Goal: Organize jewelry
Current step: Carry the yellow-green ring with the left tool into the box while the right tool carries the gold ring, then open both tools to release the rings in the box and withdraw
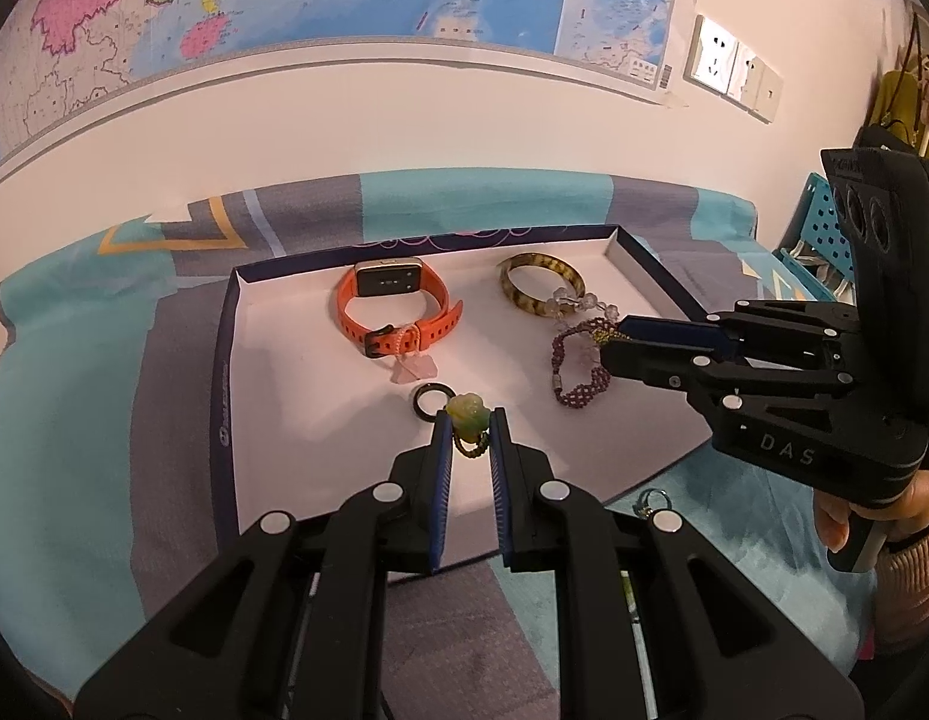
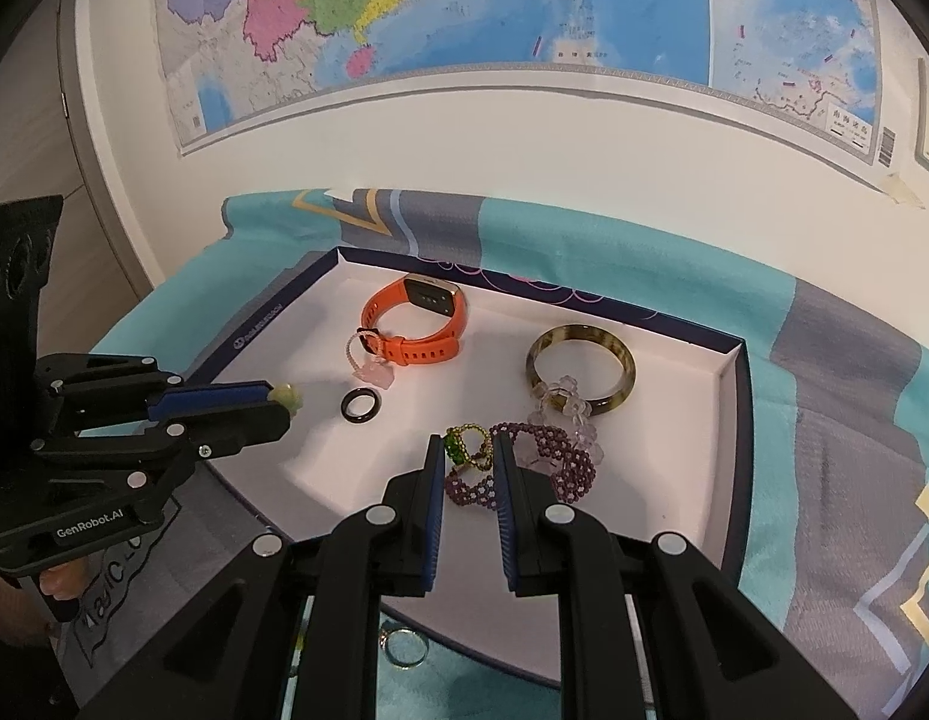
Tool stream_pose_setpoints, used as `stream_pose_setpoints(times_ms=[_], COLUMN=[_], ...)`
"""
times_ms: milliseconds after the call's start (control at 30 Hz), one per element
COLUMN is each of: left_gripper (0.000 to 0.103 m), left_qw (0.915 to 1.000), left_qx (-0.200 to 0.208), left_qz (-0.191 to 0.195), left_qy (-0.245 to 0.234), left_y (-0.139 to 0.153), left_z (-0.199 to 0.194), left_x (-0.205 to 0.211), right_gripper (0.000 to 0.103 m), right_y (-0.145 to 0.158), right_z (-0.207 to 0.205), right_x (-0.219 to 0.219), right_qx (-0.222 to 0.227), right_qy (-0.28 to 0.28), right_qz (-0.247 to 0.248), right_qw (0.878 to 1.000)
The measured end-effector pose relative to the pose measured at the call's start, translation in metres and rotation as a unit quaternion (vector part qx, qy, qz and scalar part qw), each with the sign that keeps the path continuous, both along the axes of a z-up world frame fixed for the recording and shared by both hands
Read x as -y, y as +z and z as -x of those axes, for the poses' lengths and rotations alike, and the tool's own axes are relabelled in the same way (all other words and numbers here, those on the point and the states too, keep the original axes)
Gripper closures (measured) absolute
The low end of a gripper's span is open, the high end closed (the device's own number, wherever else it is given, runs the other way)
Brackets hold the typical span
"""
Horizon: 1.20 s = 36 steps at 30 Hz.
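Jewelry is light, small and slippery: my left claw [image 1: 469, 420] pinches the jade ring [image 1: 466, 411] by its carved top over the tray [image 1: 224, 372]; my right claw [image 2: 469, 450] closes on the beaded ring [image 2: 467, 447] above the purple bracelet [image 2: 542, 468].

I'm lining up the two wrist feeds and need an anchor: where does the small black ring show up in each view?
Left wrist: the black ring lies on the tray floor at picture centre, just beyond the left gripper and the green flower ring it holds.
Right wrist: black ring sits left of centre, right of the left gripper's tip.
Shared landmark: the orange watch, behind the ring in both.
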<state>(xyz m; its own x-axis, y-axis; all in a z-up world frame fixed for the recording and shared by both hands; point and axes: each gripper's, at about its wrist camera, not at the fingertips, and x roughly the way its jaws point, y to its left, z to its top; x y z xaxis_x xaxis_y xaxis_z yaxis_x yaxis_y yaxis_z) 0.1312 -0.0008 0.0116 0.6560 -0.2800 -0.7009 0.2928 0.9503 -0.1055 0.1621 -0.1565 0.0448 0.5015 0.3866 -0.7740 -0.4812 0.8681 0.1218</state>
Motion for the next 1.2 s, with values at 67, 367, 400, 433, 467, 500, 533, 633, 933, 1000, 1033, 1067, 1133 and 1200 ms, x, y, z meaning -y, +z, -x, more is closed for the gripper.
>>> stream_pose_setpoints(times_ms=[67,367,400,433,467,500,533,633,933,1000,1033,1067,1133,1200], left_gripper=[0.09,0.09,0.09,0.09,0.09,0.09,0.09,0.09,0.09,0.09,0.09,0.09,0.09,0.089], left_qw=[1.0,0.9999,0.9999,0.9998,0.9998,0.9998,0.9997,0.9996,0.9992,0.9991,0.999,0.9989,0.9988,0.9988], left_qx=[-0.002,-0.012,-0.013,-0.014,-0.016,-0.017,-0.019,-0.025,-0.036,-0.038,-0.039,-0.041,-0.043,-0.044], left_qz=[-0.001,-0.007,-0.008,-0.01,-0.011,-0.011,-0.011,-0.011,-0.016,-0.018,-0.018,-0.018,-0.018,-0.018], left_qy=[0.001,0.004,0.005,0.006,0.007,0.007,0.008,0.009,0.01,0.011,0.011,0.011,0.011,0.011], left_y=[-0.001,-0.007,-0.008,-0.009,-0.01,-0.01,-0.012,-0.015,-0.021,-0.023,-0.024,-0.025,-0.026,-0.028], left_z=[-0.004,-0.014,-0.015,-0.016,-0.017,-0.018,-0.019,-0.022,-0.029,-0.03,-0.031,-0.031,-0.033,-0.033], left_x=[0.001,0.003,0.003,0.003,0.003,0.003,0.003,0.004,0.006,0.007,0.007,0.007,0.007,0.007], right_gripper=[0.089,0.088,0.088,0.088,0.088,0.088,0.088,0.088,0.087,0.086,0.086,0.085,0.085,0.082], right_y=[-0.001,-0.006,-0.008,-0.009,-0.01,-0.011,-0.012,-0.015,-0.019,-0.019,-0.019,-0.019,-0.018,-0.018], right_z=[-0.002,-0.012,-0.013,-0.014,-0.014,-0.015,-0.015,-0.017,-0.02,-0.02,-0.02,-0.02,-0.02,-0.019], right_x=[-0.001,-0.006,-0.007,-0.007,-0.007,-0.008,-0.009,-0.009,-0.013,-0.014,-0.014,-0.014,-0.014,-0.012], right_qx=[0.0,-0.006,-0.008,-0.01,-0.011,-0.011,-0.012,-0.014,-0.014,-0.011,-0.011,-0.01,-0.009,-0.008], right_qy=[-0.001,-0.002,-0.002,-0.002,-0.002,-0.002,-0.003,-0.004,-0.005,-0.005,-0.005,-0.006,-0.007,-0.009], right_qz=[0.002,0.013,0.014,0.016,0.018,0.02,0.021,0.025,0.035,0.036,0.036,0.037,0.036,0.035], right_qw=[1.0,1.0,1.0,1.0,1.0,1.0,1.0,1.0,0.999,0.999,0.999,0.999,0.999,0.999])
